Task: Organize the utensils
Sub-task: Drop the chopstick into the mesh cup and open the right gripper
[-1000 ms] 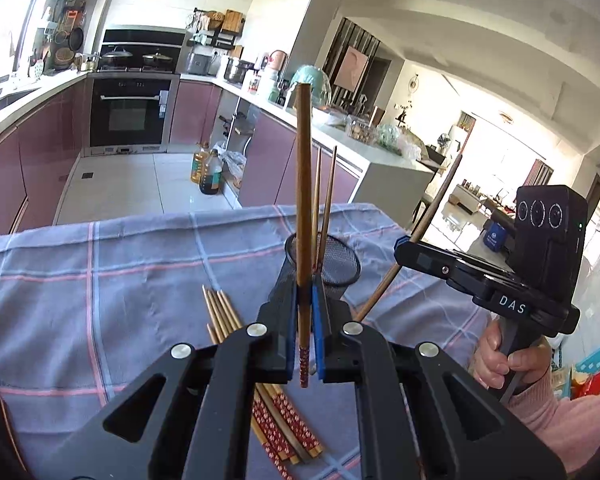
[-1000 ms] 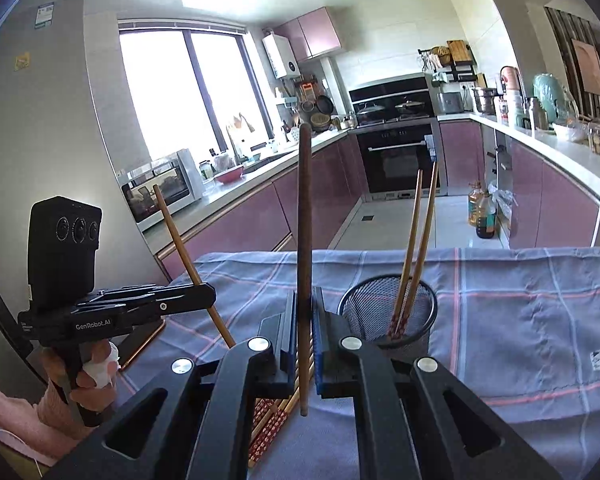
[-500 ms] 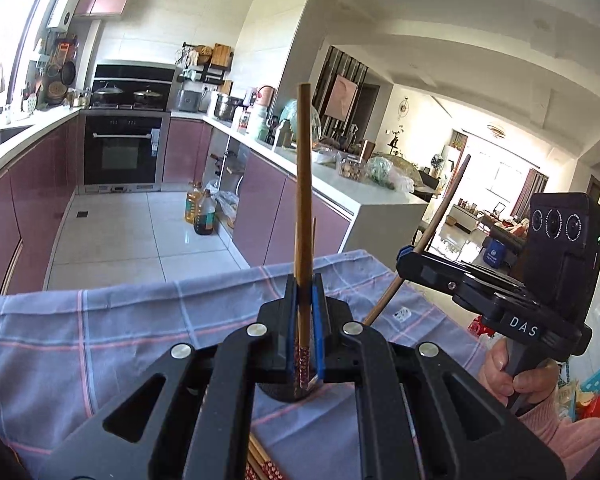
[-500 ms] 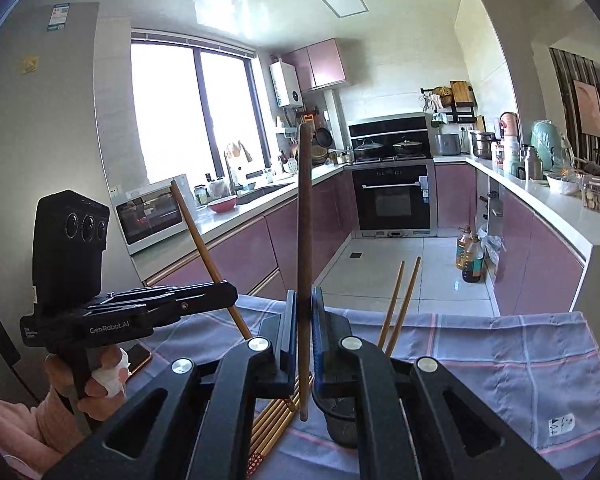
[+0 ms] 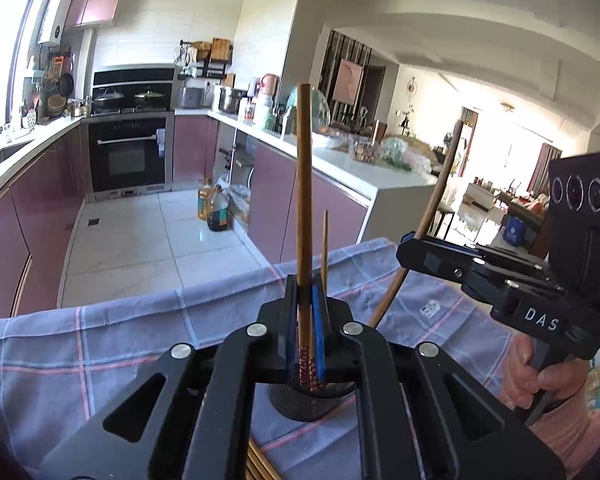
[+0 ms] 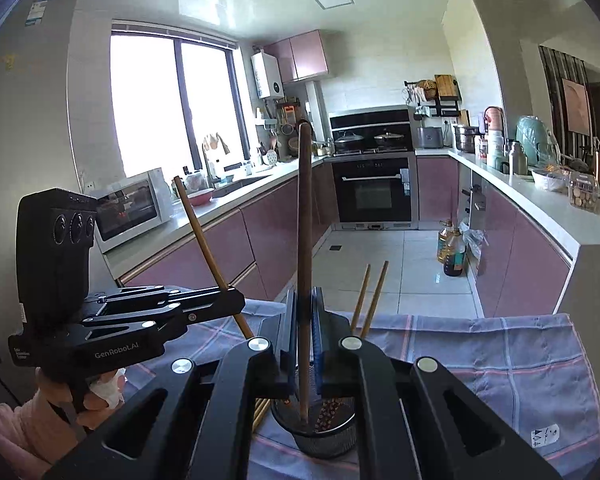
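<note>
- Chopsticks lying loose (image 5: 260, 468) on the checked tablecloth (image 5: 60, 360) show at the bottom, beneath the left gripper (image 5: 306, 320).
- Left gripper is clenched on one upright chopstick (image 5: 303, 200), its patterned end just over the black mesh holder (image 5: 308, 404).
- Right gripper (image 6: 304, 328) likewise clamps an upright chopstick (image 6: 305, 240), whose lower tip hangs inside the mesh holder's (image 6: 324, 440) mouth.
- Two chopsticks (image 6: 370, 300) already stand in the holder, leaning toward the cloth's far edge.
- Beyond the far edge: tiled floor, oil bottles (image 5: 214, 212), oven (image 5: 128, 156).

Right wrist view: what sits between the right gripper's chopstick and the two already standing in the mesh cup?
Only the right gripper's own blue pad; no other utensil, in the right wrist view.
</note>
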A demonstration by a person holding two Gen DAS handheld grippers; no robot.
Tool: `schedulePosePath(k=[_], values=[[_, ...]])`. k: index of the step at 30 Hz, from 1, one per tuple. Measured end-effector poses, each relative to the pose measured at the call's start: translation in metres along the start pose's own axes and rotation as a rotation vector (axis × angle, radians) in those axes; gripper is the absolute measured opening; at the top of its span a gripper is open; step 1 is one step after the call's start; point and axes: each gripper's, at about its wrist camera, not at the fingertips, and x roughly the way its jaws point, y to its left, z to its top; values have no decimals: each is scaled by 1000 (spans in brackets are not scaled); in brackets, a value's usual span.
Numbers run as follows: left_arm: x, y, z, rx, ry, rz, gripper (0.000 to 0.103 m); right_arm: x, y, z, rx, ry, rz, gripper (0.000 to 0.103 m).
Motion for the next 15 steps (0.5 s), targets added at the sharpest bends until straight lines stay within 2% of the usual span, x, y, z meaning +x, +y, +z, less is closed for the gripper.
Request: schedulePosePath(k=[8, 12, 15], values=[[36, 1, -20, 22, 107, 12, 8, 40, -1, -16, 22, 154, -1, 6], [50, 5, -27, 16, 149, 14, 8, 58, -8, -21, 55, 187, -21, 8], [54, 6, -28, 10, 154, 20, 14, 61, -15, -26, 83, 186, -27, 8]])
